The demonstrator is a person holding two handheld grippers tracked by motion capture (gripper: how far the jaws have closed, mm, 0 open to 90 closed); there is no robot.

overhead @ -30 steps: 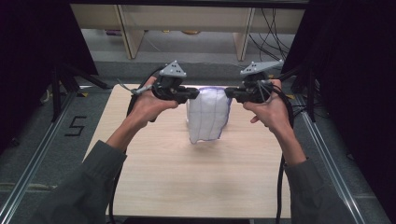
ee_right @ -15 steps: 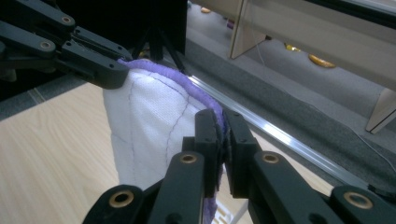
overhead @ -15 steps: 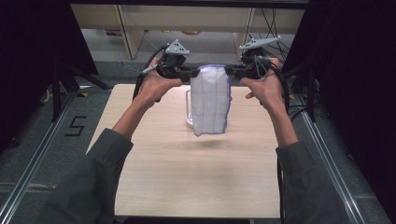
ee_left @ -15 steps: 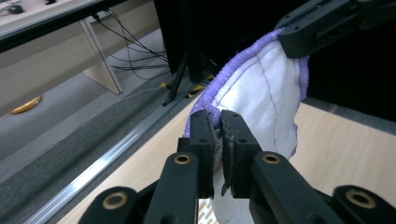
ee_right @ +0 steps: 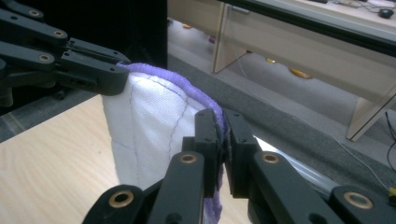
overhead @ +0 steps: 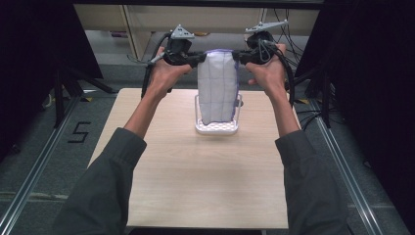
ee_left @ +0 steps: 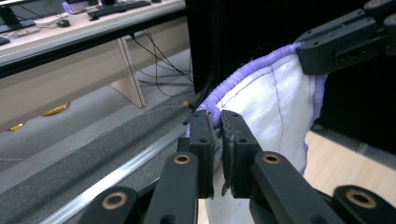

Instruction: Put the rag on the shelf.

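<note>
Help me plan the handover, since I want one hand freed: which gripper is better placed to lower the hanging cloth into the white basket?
Neither clearly, by my reading. The left gripper and right gripper each pinch a top corner of the cloth, level, with the white basket centred below. Lowering with both looks safest.

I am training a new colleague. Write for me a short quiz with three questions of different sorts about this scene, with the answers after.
1. True or false: the white quilted cloth with purple edging lies flat on the light wooden table.
2. Multiple choice: where do the left gripper and the right gripper hold the cloth? A) at its two top corners B) at its bottom edge C) at its middle
3. Fill the gap: behind the hanging cloth, a white perforated plastic ___ stands on the table.

Key:
1. False; it hangs upright in the air between the grippers.
2. A; each pair of jaws is shut on the purple edging.
3. rack (or basket).
</note>
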